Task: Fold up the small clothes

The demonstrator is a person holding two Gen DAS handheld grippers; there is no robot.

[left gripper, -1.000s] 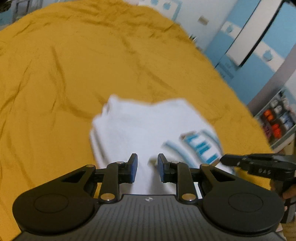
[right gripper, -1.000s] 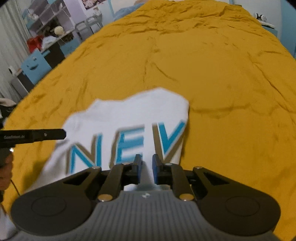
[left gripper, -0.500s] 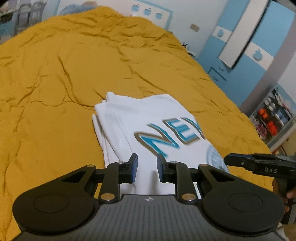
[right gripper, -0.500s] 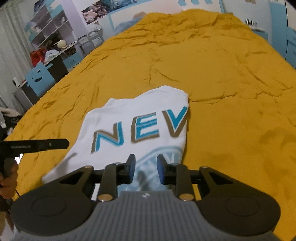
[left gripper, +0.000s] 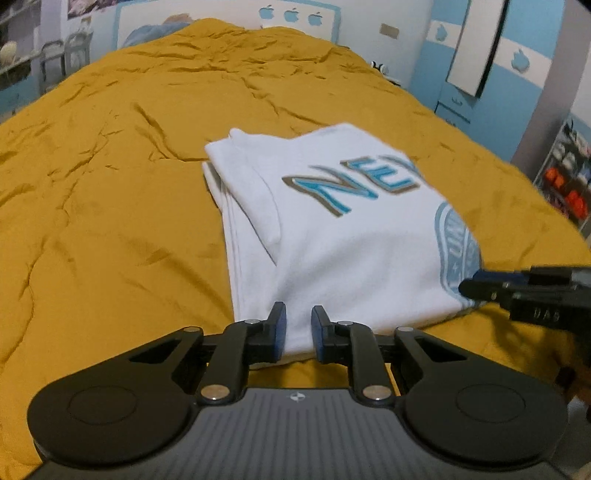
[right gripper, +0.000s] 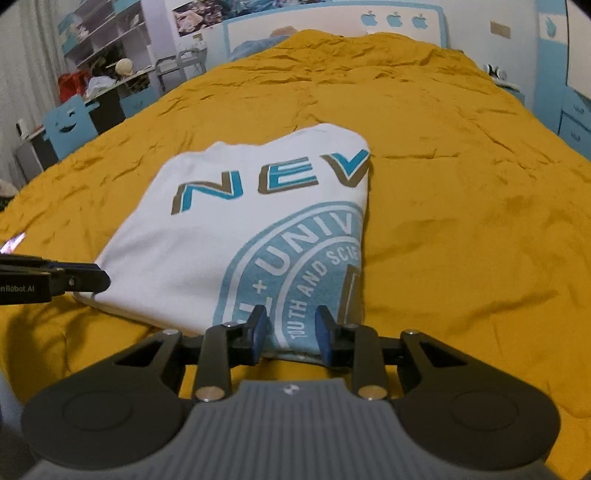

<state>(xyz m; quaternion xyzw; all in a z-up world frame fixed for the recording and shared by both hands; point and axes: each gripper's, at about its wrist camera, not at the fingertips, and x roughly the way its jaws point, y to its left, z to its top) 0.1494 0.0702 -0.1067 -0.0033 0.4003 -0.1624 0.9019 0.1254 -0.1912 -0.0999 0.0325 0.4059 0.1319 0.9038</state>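
A folded white T-shirt [left gripper: 351, 240] with blue lettering and a round blue crest lies flat, print up, on the mustard-yellow bedspread [left gripper: 110, 221]. My left gripper [left gripper: 298, 328] hovers at the shirt's near left hem. Its jaws are closing, the hem lies flat in the gap, and the pads do not press on it. My right gripper [right gripper: 291, 328] is at the near right hem of the shirt [right gripper: 240, 229], over the crest. Its jaws are opening and the cloth between them is loose. Each view shows the other gripper from the side, the right gripper [left gripper: 469, 286] and the left gripper [right gripper: 103, 278].
The bedspread [right gripper: 461, 221] stretches far around the shirt, up to a white and blue headboard [right gripper: 332, 22]. A blue chair [right gripper: 70, 125] and a cluttered desk stand off to the left. Blue cupboards [left gripper: 461, 55] and a shelf of small items [left gripper: 565, 184] stand on the right.
The shirt, blurred and shifting a second ago, now lies still with its print up. Both grippers drew back to its near hem. The right jaws widened; the left jaws narrowed slightly.
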